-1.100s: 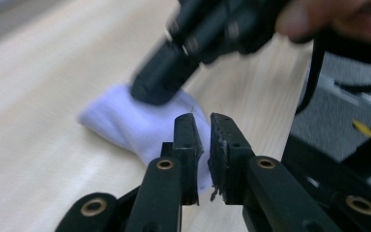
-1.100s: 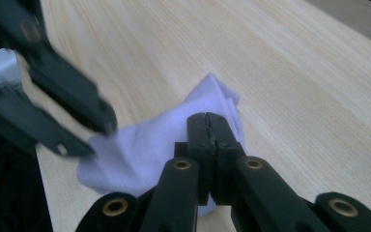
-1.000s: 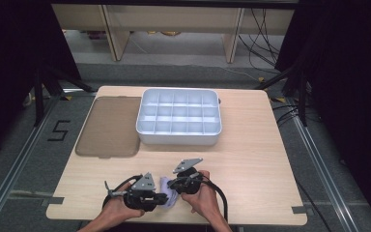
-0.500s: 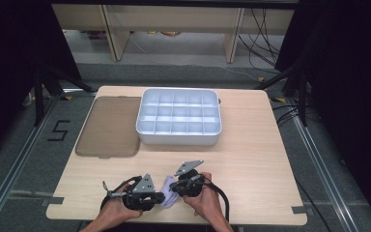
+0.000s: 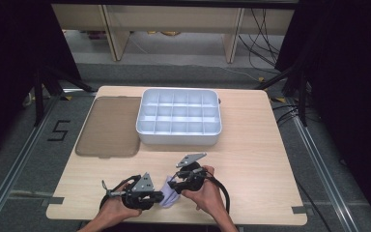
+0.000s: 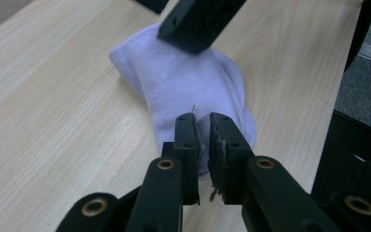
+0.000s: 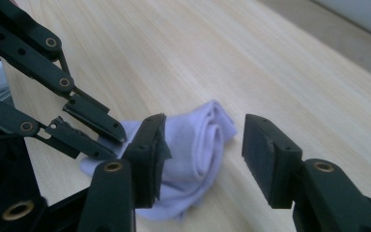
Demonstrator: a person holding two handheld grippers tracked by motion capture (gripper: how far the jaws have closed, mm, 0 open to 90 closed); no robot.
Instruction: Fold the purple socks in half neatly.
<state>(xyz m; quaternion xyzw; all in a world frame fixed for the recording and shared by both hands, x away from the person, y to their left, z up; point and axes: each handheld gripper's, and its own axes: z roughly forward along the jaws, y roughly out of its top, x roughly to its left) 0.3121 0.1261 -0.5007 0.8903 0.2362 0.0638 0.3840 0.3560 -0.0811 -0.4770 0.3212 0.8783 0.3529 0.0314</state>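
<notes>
Meanwhile, on the wooden table (image 5: 251, 145), a white divided tray (image 5: 178, 117) stood toward the far side, a brown lid (image 5: 108, 126) just left of it, both well apart from the work. At the near edge lay a folded lilac sock (image 5: 168, 194). The left gripper (image 6: 202, 129) pinched its edge tightly; the right gripper (image 7: 204, 140), whose jaws had just been opening, stood apart around the fold without pressing. Folding appeared under way; next, the right gripper likely needed a fresh hold. Nothing blocked the path to the tray.

light: even, from overhead | shadows: soft | surroundings: dark | near claws: blurred
</notes>
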